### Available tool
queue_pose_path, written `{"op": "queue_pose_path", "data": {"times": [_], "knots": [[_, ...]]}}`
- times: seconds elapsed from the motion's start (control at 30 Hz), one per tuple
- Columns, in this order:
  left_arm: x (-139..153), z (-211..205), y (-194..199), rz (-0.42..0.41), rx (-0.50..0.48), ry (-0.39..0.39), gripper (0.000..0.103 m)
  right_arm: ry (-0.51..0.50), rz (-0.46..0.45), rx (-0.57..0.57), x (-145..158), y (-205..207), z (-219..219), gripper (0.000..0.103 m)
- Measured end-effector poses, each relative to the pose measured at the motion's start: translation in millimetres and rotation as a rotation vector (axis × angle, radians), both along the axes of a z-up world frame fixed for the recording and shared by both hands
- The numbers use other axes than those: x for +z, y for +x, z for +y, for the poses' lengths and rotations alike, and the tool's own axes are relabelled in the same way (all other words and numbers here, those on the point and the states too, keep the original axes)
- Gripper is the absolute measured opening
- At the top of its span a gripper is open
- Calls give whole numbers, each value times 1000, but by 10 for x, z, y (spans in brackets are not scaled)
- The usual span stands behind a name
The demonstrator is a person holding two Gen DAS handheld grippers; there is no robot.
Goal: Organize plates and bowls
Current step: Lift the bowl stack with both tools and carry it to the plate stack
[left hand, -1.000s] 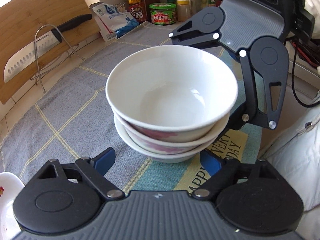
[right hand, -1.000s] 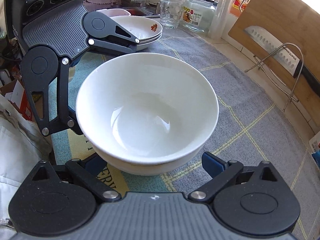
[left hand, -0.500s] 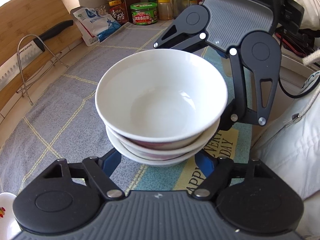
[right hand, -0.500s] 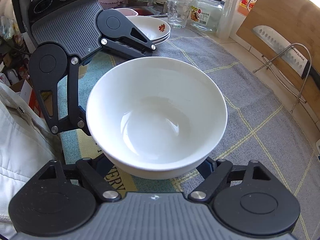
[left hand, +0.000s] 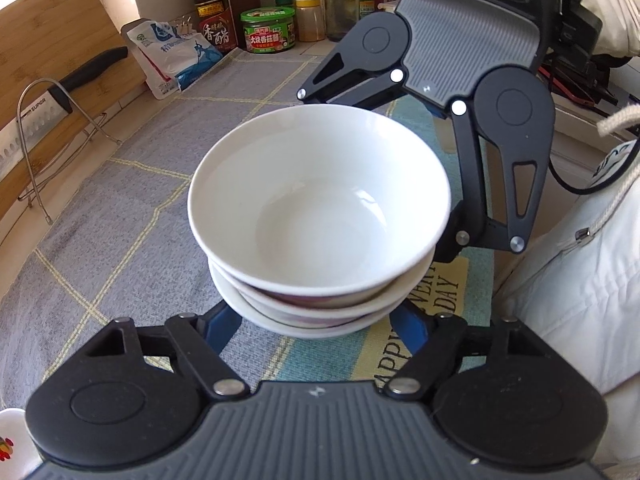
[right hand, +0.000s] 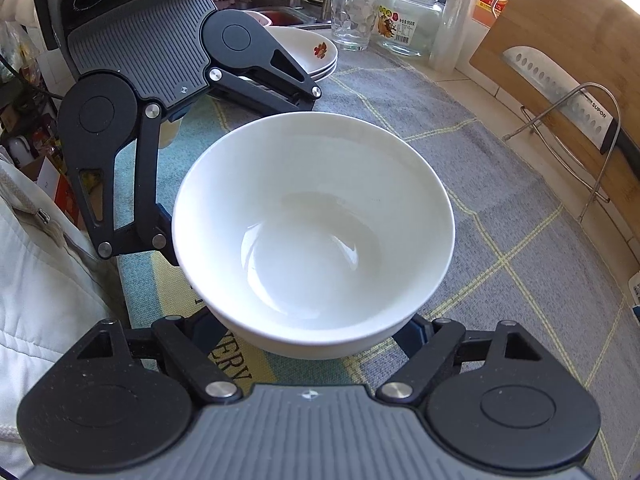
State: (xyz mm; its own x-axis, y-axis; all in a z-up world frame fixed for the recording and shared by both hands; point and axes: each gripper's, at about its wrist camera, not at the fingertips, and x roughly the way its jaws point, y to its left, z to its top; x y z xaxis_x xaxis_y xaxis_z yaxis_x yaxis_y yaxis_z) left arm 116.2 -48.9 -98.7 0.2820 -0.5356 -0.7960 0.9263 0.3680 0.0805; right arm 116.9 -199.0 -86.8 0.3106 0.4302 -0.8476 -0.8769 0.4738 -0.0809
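A stack of three white bowls (left hand: 320, 216) with red marks on the lower ones fills the middle of both views; it also shows in the right wrist view (right hand: 316, 232). My left gripper (left hand: 316, 320) and my right gripper (right hand: 312, 328) close on the stack from opposite sides, jaws against its lower bowls. The stack looks lifted above the grey checked mat (left hand: 120, 220). The right gripper (left hand: 452, 92) faces me in the left wrist view, and the left gripper (right hand: 160, 64) in the right wrist view. Stacked white plates (right hand: 316, 52) with a red print sit behind the left gripper.
A cutting board (right hand: 568, 52) with a knife (right hand: 560, 84) on a wire rack stands along the wall. Sauce bottles and jars (left hand: 268, 30) and a white pouch (left hand: 176, 56) stand at one end. A glass (right hand: 352, 20) and a jar (right hand: 412, 24) stand at the other.
Both grippers have closed in on the bowl stack and the stack has risen off the mat, shifting a little toward the bottle end.
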Motion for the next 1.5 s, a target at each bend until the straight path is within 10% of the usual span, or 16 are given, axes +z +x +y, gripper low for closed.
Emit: {"op": "queue_pose_path", "data": {"times": [1.5], "knots": [[-26, -35, 121, 31, -72, 19, 83, 25, 26, -23, 54, 14, 2, 92]]}}
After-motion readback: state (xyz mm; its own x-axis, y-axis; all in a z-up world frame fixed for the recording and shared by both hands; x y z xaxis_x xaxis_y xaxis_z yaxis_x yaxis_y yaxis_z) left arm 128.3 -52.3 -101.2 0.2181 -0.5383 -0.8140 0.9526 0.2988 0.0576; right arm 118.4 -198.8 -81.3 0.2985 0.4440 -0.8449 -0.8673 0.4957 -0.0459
